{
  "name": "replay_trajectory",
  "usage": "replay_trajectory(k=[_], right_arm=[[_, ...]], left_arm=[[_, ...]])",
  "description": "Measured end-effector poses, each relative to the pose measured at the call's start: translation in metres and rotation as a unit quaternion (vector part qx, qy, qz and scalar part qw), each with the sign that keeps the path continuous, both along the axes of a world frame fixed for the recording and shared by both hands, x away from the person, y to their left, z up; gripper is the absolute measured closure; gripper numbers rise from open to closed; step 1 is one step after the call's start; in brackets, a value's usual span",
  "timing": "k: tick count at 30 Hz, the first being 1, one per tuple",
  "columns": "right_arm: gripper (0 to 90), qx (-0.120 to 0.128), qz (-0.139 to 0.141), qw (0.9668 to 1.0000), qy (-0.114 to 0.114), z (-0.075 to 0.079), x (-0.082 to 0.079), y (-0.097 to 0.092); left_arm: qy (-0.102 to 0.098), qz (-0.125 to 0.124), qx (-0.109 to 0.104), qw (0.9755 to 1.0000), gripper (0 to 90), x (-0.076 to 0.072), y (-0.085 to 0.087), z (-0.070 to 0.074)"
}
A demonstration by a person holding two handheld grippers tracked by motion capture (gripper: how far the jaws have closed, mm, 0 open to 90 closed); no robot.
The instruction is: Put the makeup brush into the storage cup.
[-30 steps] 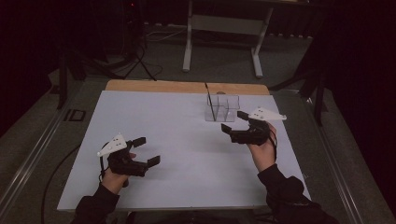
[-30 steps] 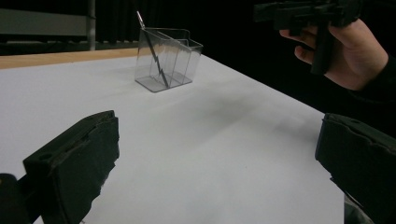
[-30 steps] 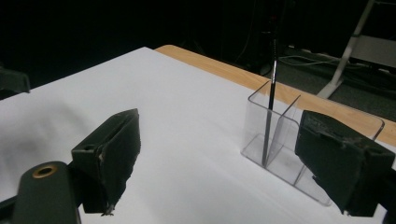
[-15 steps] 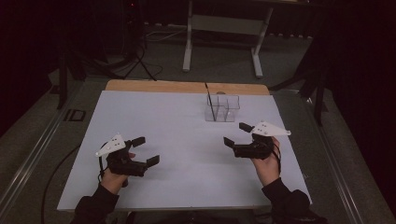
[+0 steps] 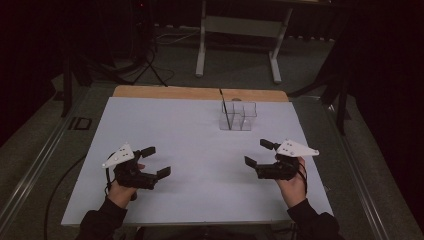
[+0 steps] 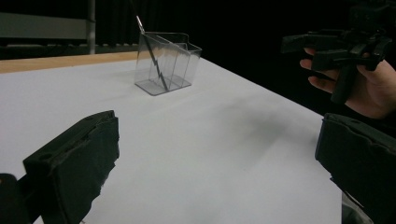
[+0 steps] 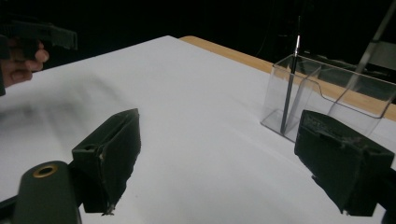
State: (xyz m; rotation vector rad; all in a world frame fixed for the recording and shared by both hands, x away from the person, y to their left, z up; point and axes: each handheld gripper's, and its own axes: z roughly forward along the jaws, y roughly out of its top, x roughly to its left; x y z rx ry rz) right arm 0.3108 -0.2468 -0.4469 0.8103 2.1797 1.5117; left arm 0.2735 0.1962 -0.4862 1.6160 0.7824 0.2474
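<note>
A clear plastic box (image 5: 238, 116) with compartments stands at the far right of the white tabletop (image 5: 190, 130). A thin dark stick (image 5: 226, 107) leans upright in its left compartment. My left gripper (image 5: 156, 161) hovers open near the front left, with nothing between its jaws. My right gripper (image 5: 258, 153) is open and empty at the front right, well short of the box. In the left gripper view the box (image 6: 167, 63) and stick (image 6: 152, 53) lie ahead beyond my open left gripper (image 6: 215, 163). From the right gripper view the box (image 7: 327, 100) stands close behind my open right gripper (image 7: 224, 163).
A wooden strip (image 5: 170, 92) borders the table's far edge. Beyond it, on the floor, are a metal stand (image 5: 237, 30) and cables. The right hand's gripper (image 6: 336, 46) is seen farther off in the left gripper view.
My right gripper has drawn back from beside the clear box toward the table's near edge. The left gripper has hardly moved.
</note>
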Motion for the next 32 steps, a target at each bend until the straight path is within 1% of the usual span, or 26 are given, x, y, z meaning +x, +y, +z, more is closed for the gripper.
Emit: replay_trajectory(k=[4, 7, 8, 12, 15, 18, 19, 22, 23, 24, 26, 32], right_arm=[[14.0, 0.008, 0.003, 1.0, 0.0, -0.001, -0.004, -0.008], [14.1, 0.003, 0.002, 1.0, 0.002, -0.004, -0.006, -0.01], [14.1, 0.002, 0.007, 1.0, 0.003, -0.007, -0.008, -0.012], [14.2, -0.012, 0.01, 0.9999, 0.002, -0.013, -0.012, -0.013], [14.2, -0.025, 0.009, 0.9996, 0.004, -0.018, -0.012, -0.013], [14.2, -0.028, 0.009, 0.9995, 0.008, -0.022, -0.012, -0.014], [14.2, -0.036, 0.008, 0.9993, 0.01, -0.025, -0.012, -0.014], [14.2, -0.042, 0.009, 0.999, 0.009, -0.028, -0.011, -0.015], [14.2, -0.048, 0.006, 0.9988, 0.01, -0.03, -0.01, -0.015], [14.2, -0.051, 0.004, 0.9986, 0.015, -0.033, -0.008, -0.015], [14.2, -0.057, 0.001, 0.9982, 0.018, -0.035, -0.007, -0.014], [14.0, -0.062, 0.0, 0.9978, 0.023, -0.038, -0.005, -0.013]], left_arm=[[0.0, 0.0, 0.0, 1.0, 0.2, 0.0, 0.0, 0.0], [0.0, -0.001, -0.001, 1.0, 0.2, 0.0, 0.0, -0.001], [0.001, -0.001, -0.001, 1.0, 0.2, 0.0, 0.0, 0.0], [-0.002, -0.002, 0.002, 1.0, 0.2, -0.001, -0.001, 0.0], [0.0, -0.003, 0.0, 1.0, 0.2, 0.0, -0.001, -0.001], [0.0, -0.003, -0.001, 1.0, 0.2, 0.0, -0.001, -0.001], [0.0, -0.003, 0.0, 1.0, 0.2, 0.0, -0.001, -0.001], [0.001, -0.004, -0.001, 1.0, 0.2, -0.001, -0.001, -0.001], [0.001, -0.005, 0.002, 1.0, 0.2, -0.001, -0.001, -0.001], [0.001, -0.005, 0.001, 1.0, 0.2, -0.001, -0.001, -0.001], [0.001, -0.007, 0.002, 1.0, 0.2, 0.0, -0.001, -0.002], [0.002, -0.007, 0.001, 1.0, 0.2, -0.001, -0.002, -0.002]])
